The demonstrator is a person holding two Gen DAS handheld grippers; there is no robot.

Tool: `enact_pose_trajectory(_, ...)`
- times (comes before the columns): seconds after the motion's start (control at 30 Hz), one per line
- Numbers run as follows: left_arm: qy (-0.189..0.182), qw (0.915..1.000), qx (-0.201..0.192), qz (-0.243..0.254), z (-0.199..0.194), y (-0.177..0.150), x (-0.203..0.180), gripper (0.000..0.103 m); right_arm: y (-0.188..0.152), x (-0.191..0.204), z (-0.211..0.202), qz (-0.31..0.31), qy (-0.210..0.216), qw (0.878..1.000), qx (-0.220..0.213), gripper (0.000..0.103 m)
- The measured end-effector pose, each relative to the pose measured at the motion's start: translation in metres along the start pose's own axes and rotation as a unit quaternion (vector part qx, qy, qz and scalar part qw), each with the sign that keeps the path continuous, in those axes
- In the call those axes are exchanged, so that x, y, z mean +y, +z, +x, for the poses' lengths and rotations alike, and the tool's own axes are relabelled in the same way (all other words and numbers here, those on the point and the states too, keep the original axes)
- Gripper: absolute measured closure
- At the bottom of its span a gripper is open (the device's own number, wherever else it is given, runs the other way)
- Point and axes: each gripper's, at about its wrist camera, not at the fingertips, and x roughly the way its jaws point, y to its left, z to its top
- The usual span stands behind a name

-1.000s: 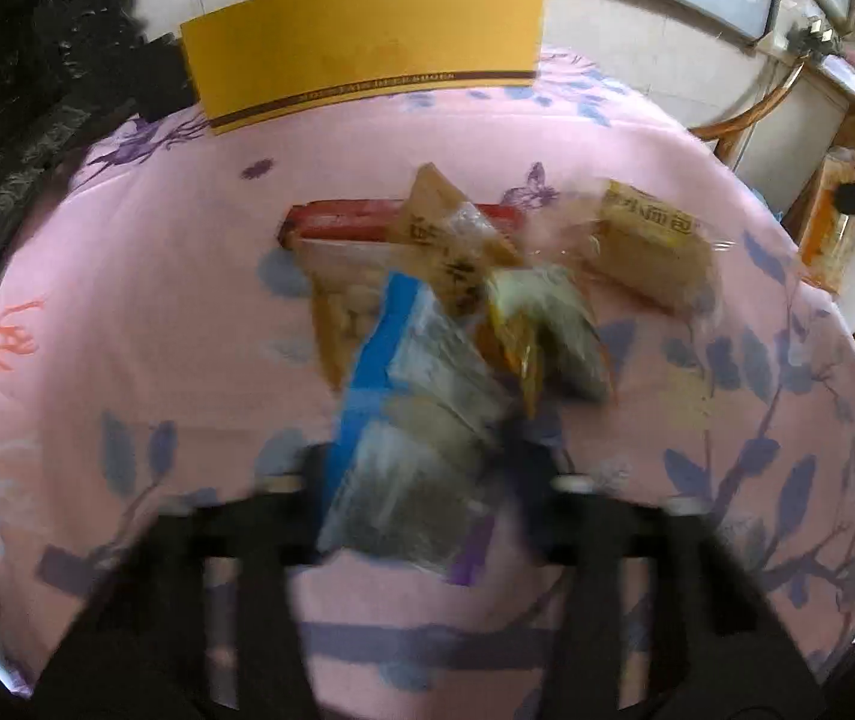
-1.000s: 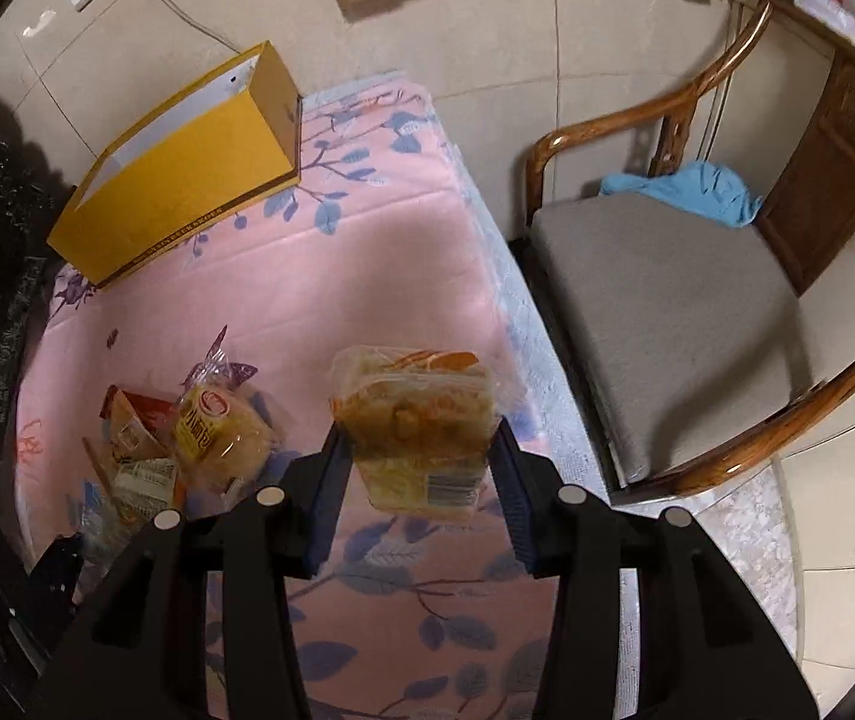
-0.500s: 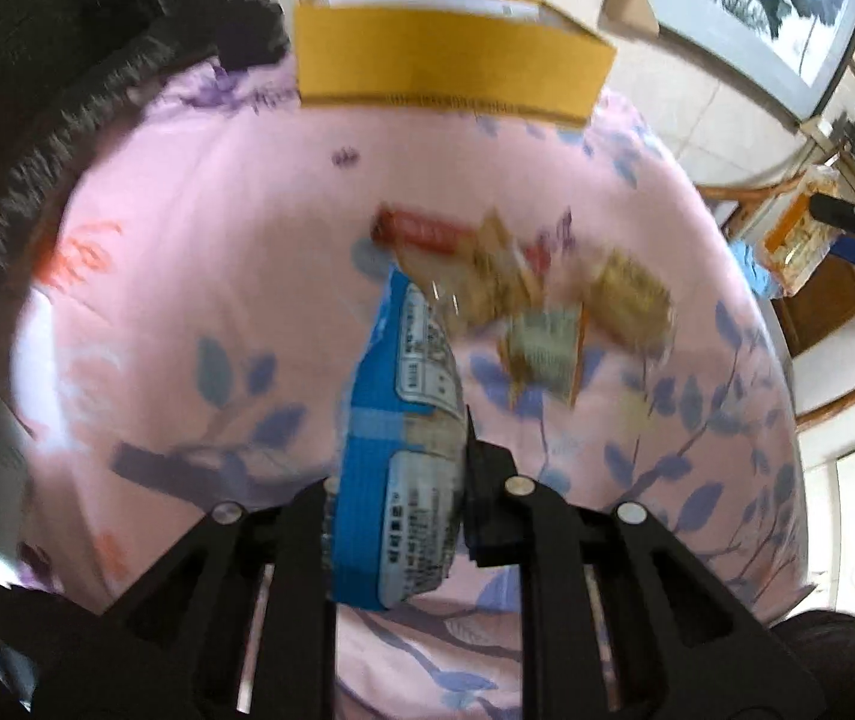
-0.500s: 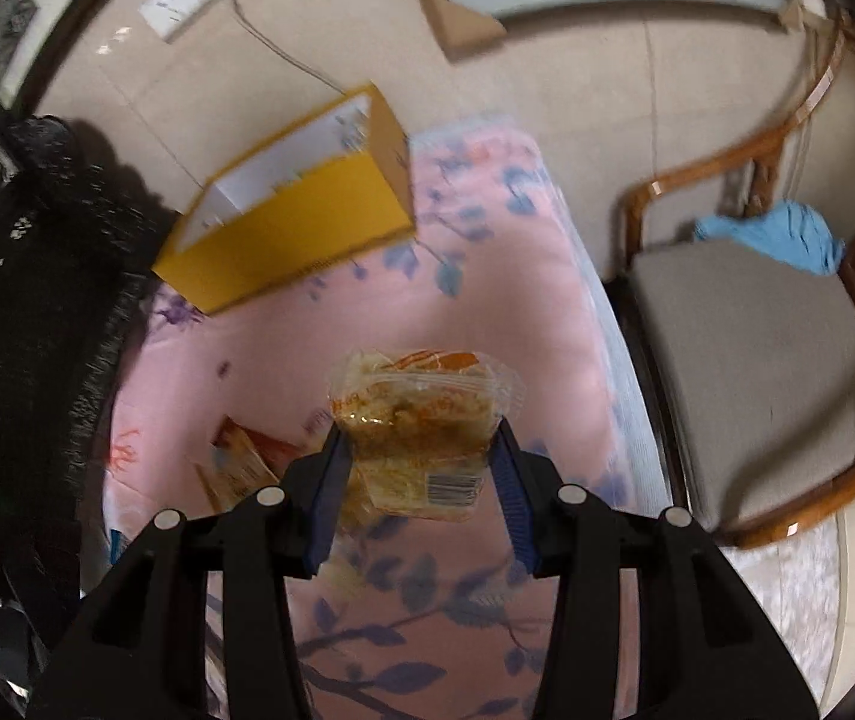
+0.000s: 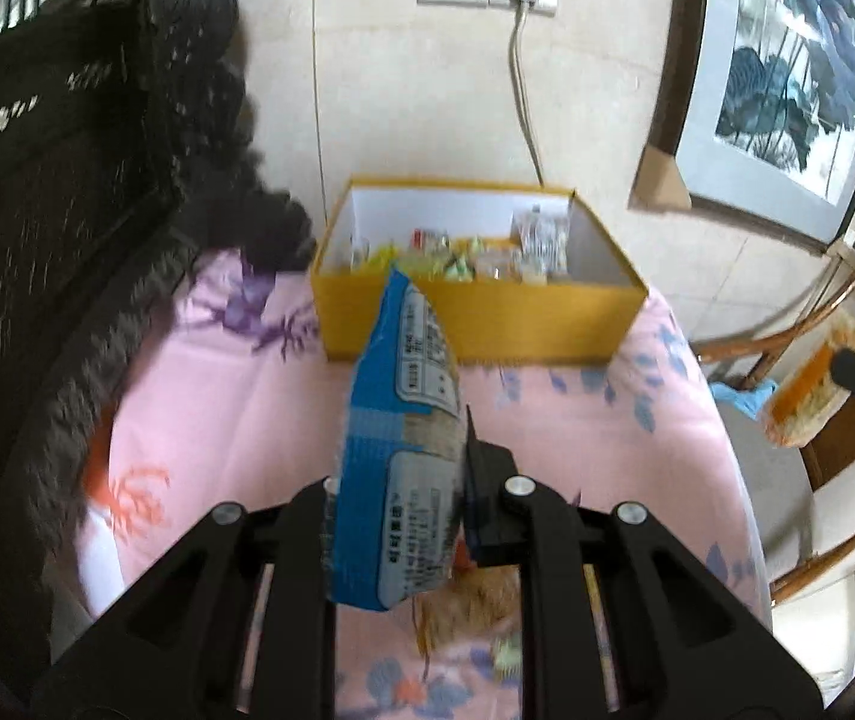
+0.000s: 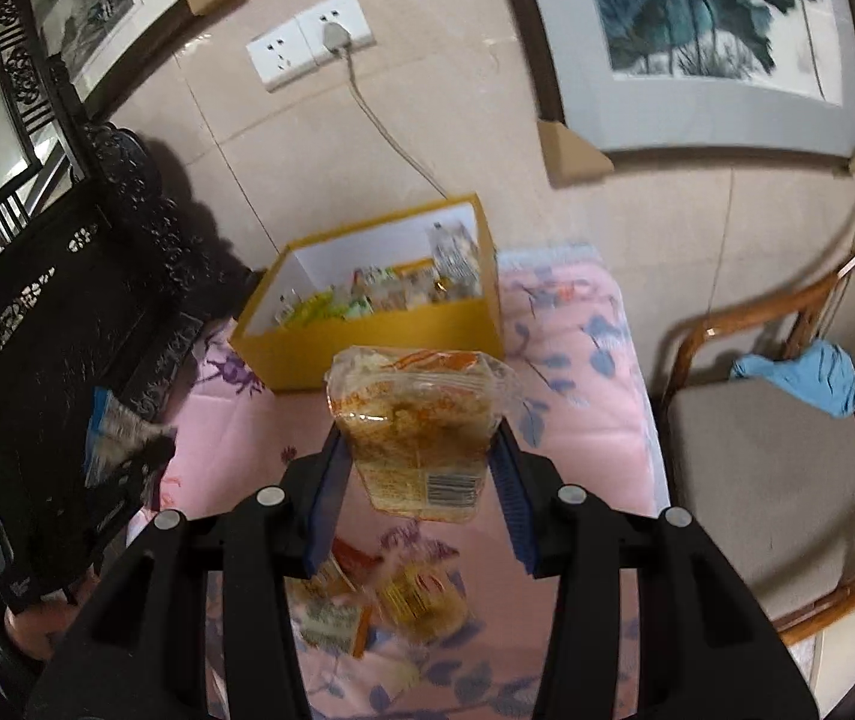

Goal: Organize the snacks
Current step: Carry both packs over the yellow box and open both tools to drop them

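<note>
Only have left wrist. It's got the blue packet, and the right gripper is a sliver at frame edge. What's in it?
Observer: The right gripper is shut on a clear packet of orange-dusted snack, a pad on each side, barcode end toward the camera.
Operator: Below my fingers is blur. Any snacks loose there?
Observer: Yes, several lie on the cloth under the right gripper, among them a yellow packet and a red packet.
Operator: Anything between right's packet and the box?
Observer: No. The box sits straight ahead of it, with only bare cloth between.
</note>
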Motion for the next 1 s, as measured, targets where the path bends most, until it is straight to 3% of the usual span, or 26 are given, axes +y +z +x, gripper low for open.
enact_pose_trajectory(0.13, 0.011, 0.9995, -0.025, 0.018, 0.005, 0.025, -0.007, 0.087, 0.02, 0.009, 0.009, -0.005, 0.006, 1.0, -0.013, 0.057)
enact_pose_trajectory(0.3, 0.005, 0.9996, -0.025, -0.012, 0.03, 0.053, -0.004, 0.087, 0.045, 0.02, 0.022, -0.014, 0.015, 1.0, -0.019, 0.057)
enact_pose_trajectory(0.43, 0.049, 0.9971, -0.052, 0.026, 0.045, 0.078, -0.01, 0.087, 0.069, 0.026, 0.041, -0.024, 0.017, 0.999, -0.023, 0.057)
enact_pose_trajectory(0.67, 0.076, 0.9939, -0.074, 0.031, 0.077, 0.133, -0.001, 0.087, 0.118, 0.03, 0.081, -0.024, 0.018, 0.999, -0.031, 0.057)
enact_pose_trajectory(0.83, 0.075, 0.9932, -0.085, 0.028, 0.101, 0.167, 0.0, 0.087, 0.149, 0.033, 0.122, -0.031, 0.014, 0.999, -0.022, 0.057)
enact_pose_trajectory(0.9, 0.044, 0.9963, -0.073, 0.005, 0.113, 0.177, 0.006, 0.087, 0.154, 0.033, 0.134, -0.03, 0.014, 0.999, -0.019, 0.057)
enact_pose_trajectory(1.0, 0.054, 0.9954, -0.077, 0.016, 0.124, 0.18, 0.003, 0.087, 0.159, 0.032, 0.151, -0.026, 0.016, 0.999, -0.021, 0.057)
